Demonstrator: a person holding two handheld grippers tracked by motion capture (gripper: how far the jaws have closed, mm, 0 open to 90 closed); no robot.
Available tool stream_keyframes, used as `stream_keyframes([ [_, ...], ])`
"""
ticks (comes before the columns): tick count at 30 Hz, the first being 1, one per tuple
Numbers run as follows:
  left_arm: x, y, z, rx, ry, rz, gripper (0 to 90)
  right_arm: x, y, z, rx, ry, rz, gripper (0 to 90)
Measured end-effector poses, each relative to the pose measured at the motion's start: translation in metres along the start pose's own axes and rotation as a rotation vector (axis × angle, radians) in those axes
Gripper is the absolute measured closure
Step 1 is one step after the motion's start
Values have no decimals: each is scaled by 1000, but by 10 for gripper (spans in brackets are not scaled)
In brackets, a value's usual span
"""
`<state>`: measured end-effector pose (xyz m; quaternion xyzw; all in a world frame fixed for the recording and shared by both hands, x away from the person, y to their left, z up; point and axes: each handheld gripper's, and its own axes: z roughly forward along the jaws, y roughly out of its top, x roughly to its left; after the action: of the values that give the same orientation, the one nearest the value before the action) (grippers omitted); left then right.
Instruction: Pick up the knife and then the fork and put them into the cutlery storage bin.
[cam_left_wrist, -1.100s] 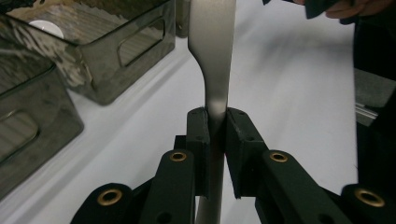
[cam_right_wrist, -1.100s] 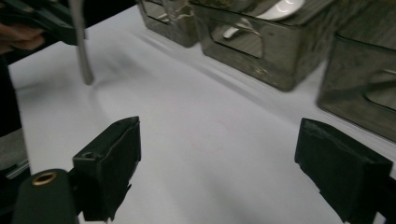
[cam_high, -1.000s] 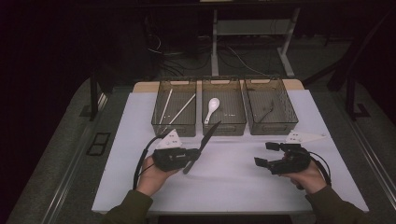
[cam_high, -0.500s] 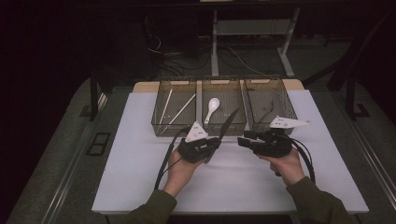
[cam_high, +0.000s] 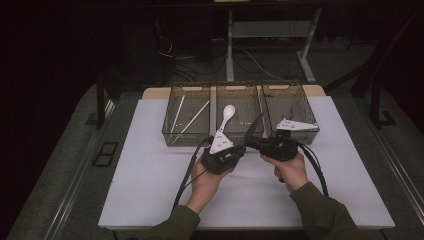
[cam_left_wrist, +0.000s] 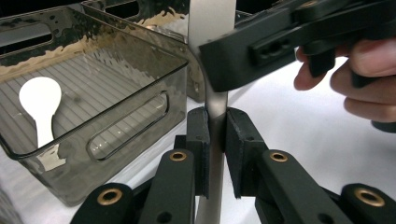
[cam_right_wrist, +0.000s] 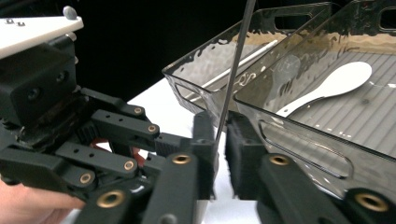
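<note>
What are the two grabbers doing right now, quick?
Left gripper: shut on the metal strip.
Right gripper: its jaws have just been closing and are shut on the same metal strip.

A white spoon (cam_high: 226, 117) lies in the middle bin (cam_high: 238, 89); pale sticks (cam_high: 191, 118) in the left.

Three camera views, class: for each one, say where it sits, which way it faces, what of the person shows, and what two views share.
High view: above the table's near side, facing forward and down on three trays; both forearms, hands and grippers show.
Left gripper view: rides the left gripper, facing along its jaws, shut on a flat metal utensil; right-hand fingers show.
Right gripper view: rides the right gripper, facing the trays; the left hand shows.
Shared: the white spoon.
</note>
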<state>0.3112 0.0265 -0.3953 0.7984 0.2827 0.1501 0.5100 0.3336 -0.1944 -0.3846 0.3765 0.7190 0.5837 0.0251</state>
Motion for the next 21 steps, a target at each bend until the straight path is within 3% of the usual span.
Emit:
stream_keyframes([
  [6, 1, -1, -1, -5, 3, -12, 790, -2, 0, 2, -7, 16, 10, 884],
  [15, 5, -3, 0, -11, -31, -39, 769, -1, 0, 2, 3, 13, -13, 888],
  [21, 10, -7, -15, 2, -41, -40, 590, -9, 6, -7, -11, -25, -13, 888],
])
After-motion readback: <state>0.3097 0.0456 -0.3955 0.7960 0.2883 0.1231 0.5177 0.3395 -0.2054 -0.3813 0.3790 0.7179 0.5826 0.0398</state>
